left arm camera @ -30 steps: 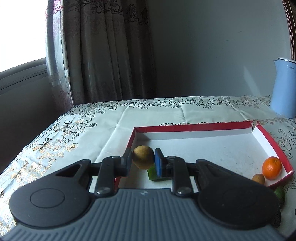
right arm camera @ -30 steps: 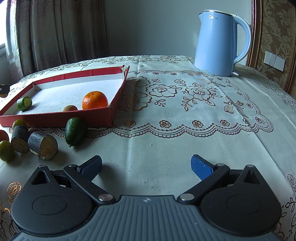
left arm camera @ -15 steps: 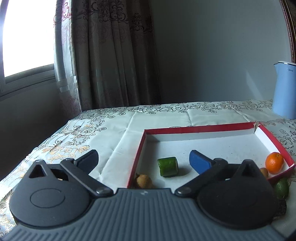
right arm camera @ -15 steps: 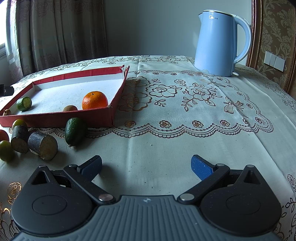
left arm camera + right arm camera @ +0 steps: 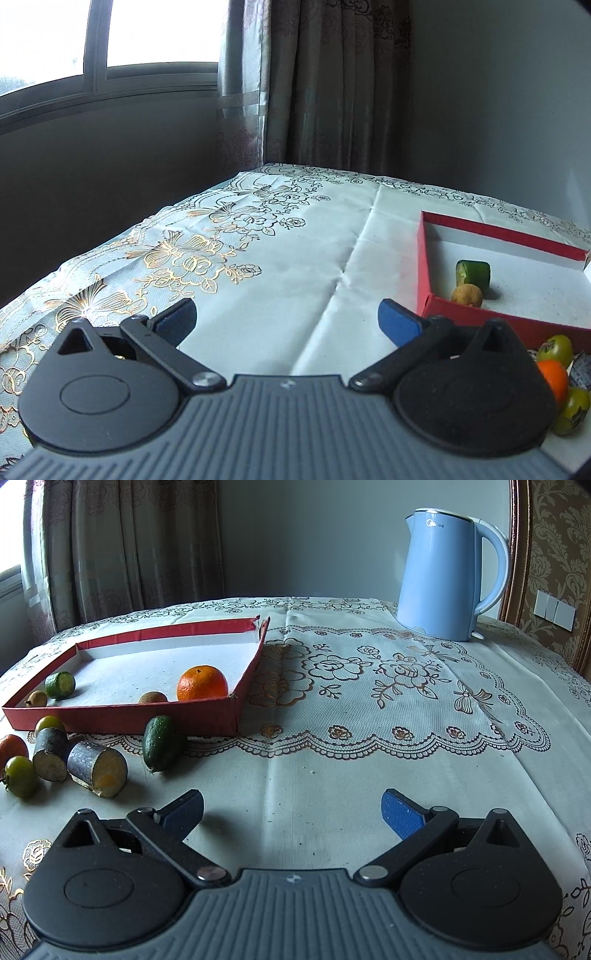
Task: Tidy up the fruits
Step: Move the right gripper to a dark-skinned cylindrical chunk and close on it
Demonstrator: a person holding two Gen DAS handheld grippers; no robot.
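Red cardboard box (image 5: 491, 314) sat at three o'clock of the empty left gripper (image 5: 286, 321), jaws wide, brown fruit (image 5: 467, 295) inside. Right gripper (image 5: 291, 812), jaws also spread, faced loose avocado (image 5: 159, 742) at ten o'clock; collecting it seemed next.

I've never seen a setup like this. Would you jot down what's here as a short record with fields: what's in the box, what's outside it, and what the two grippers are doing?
Container: red box, open top
In box: orange, green cut piece, two small brown fruits
Outside, in front of the box: avocado, two dark cut stalk pieces, small green and orange fruits
Left gripper: open, empty
Right gripper: open, empty
Also on table: blue kettle
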